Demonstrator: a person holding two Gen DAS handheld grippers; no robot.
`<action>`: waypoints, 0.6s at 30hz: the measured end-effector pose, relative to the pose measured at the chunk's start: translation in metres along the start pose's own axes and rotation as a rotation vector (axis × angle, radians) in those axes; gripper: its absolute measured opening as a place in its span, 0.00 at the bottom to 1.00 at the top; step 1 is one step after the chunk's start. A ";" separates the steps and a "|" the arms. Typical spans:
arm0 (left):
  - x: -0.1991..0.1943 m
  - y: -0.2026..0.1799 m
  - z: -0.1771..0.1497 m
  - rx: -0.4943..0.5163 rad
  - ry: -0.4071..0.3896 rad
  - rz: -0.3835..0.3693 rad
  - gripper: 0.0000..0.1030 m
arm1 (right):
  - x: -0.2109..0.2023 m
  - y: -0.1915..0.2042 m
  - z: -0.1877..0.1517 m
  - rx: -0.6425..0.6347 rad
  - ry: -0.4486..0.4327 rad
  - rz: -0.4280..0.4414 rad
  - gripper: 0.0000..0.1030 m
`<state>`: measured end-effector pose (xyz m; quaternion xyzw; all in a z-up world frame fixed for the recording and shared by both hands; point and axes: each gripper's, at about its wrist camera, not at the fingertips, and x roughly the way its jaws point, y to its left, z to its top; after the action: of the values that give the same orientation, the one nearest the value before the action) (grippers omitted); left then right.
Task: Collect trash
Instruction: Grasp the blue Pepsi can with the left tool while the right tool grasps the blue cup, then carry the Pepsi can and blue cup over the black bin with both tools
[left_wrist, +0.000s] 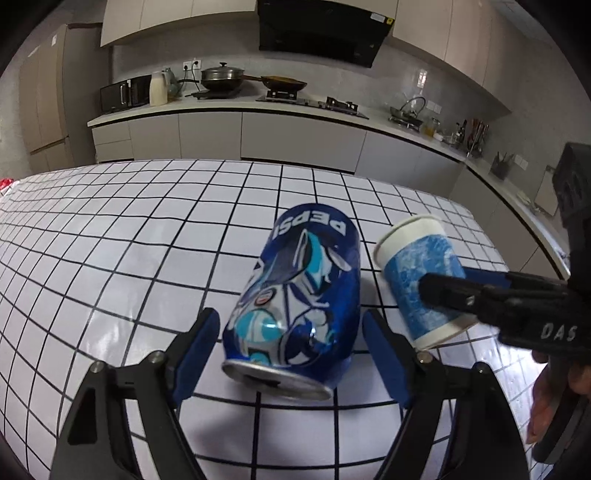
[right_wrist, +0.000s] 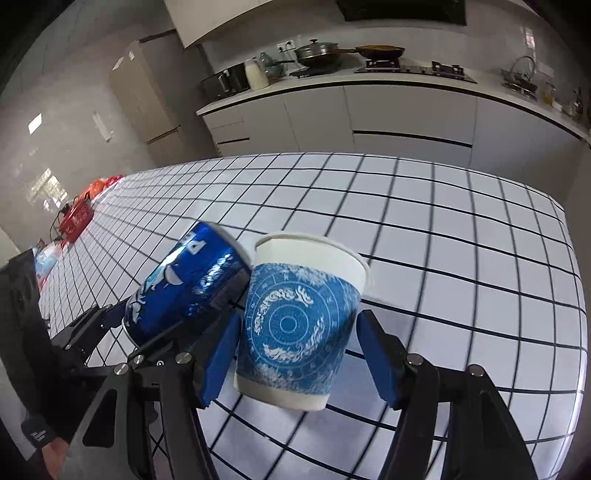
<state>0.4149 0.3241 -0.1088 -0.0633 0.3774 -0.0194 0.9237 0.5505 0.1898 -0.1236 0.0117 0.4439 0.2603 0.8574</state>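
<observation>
The left tool (left_wrist: 291, 314) stands wide, with the blue Pepsi can (left_wrist: 295, 295) between its two blue pads. A sliver of worktop shows between the can and the pad at its 9 o'clock. The pad at its 3 o'clock sits very close, and contact there cannot be told. The can leans over on the white, black-gridded worktop (left_wrist: 110, 240). Its metal end faces the camera at 6 o'clock and its lettered end points away toward 12 o'clock.

Just beside the can, at its 3 o'clock in the left wrist view, is the paper cup (right_wrist: 299, 325), white with a blue printed band. The right tool (right_wrist: 300, 315) has closed on it, one blue pad against each side of the printed band. The cup is tipped, its base toward the camera at 6 o'clock and its open rim away toward 12 o'clock. In the right wrist view the can sits at the cup's 10 o'clock, and the two look to touch near the cup's rim. One black finger of the left tool lies along the can's side there.

Part of a hand (left_wrist: 546, 398) shows at 4 o'clock in the left wrist view, behind the right tool's black body.

Beyond the worktop, at 12 o'clock, runs a kitchen counter (left_wrist: 229, 107) carrying a lidded pan (left_wrist: 221, 75) and a microwave (left_wrist: 125, 94). Some red things (right_wrist: 75, 218) lie at the worktop's far 9 o'clock edge in the right wrist view.
</observation>
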 end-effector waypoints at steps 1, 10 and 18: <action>0.002 0.000 0.000 -0.002 0.009 -0.004 0.78 | 0.001 -0.004 0.000 0.007 0.003 -0.001 0.65; 0.013 0.003 0.010 -0.022 0.025 -0.003 0.67 | 0.018 -0.023 0.009 0.002 0.020 -0.028 0.63; 0.008 0.003 0.008 -0.032 0.009 0.014 0.65 | 0.015 -0.022 0.011 -0.042 0.015 -0.014 0.58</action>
<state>0.4259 0.3274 -0.1093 -0.0754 0.3825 -0.0071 0.9209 0.5752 0.1801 -0.1334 -0.0111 0.4449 0.2636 0.8558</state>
